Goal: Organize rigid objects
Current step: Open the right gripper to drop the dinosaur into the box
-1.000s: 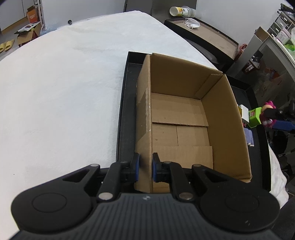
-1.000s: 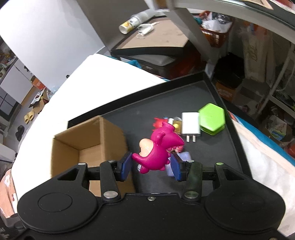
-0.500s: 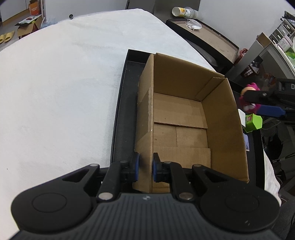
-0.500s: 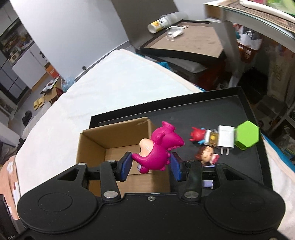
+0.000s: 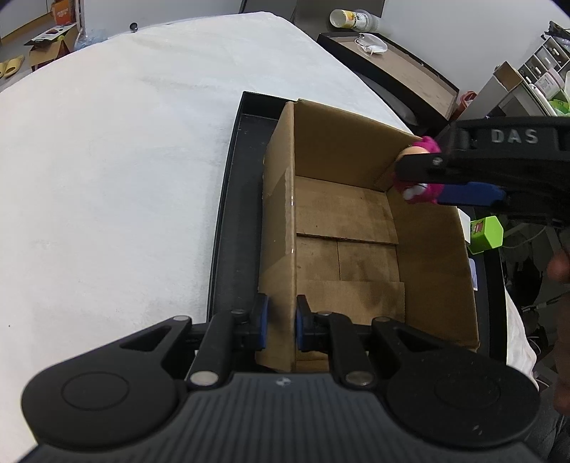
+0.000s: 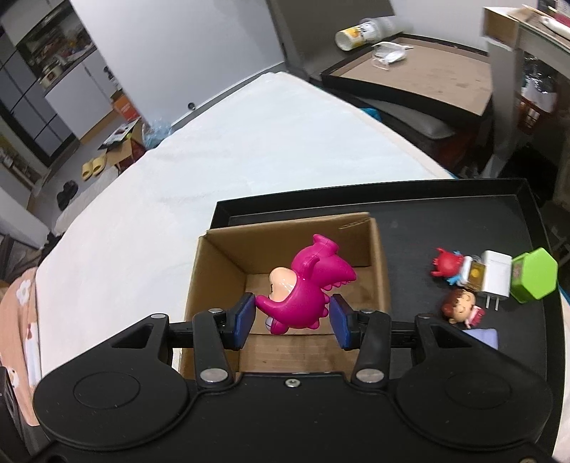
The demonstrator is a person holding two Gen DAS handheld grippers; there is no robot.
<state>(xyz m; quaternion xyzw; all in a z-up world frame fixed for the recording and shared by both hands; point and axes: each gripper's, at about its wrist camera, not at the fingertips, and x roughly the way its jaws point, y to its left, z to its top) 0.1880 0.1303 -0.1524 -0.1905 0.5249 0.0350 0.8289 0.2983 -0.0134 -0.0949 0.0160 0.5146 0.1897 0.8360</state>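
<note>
An open, empty cardboard box (image 5: 349, 228) stands on a black tray (image 5: 228, 199). My left gripper (image 5: 279, 322) is shut on the box's near left wall. My right gripper (image 6: 294, 318) is shut on a magenta dinosaur toy (image 6: 310, 288) and holds it above the box's opening (image 6: 285, 256). In the left wrist view the toy (image 5: 422, 169) hangs over the box's far right corner. On the tray right of the box lie a green hexagonal block (image 6: 534, 279), a white charger plug (image 6: 495, 277), a red crab toy (image 6: 447, 265) and a small doll figure (image 6: 461, 310).
The tray lies on a white cloth-covered table (image 5: 124, 160). A second black tray with a brown base (image 6: 420, 74), a bottle (image 6: 359, 30) and a face mask (image 6: 388, 53) is behind. Shelves and clutter stand at the right (image 5: 541, 74).
My right gripper has carried the dinosaur toy left from above the tray to above the box. My left gripper has kept its hold on the box wall.
</note>
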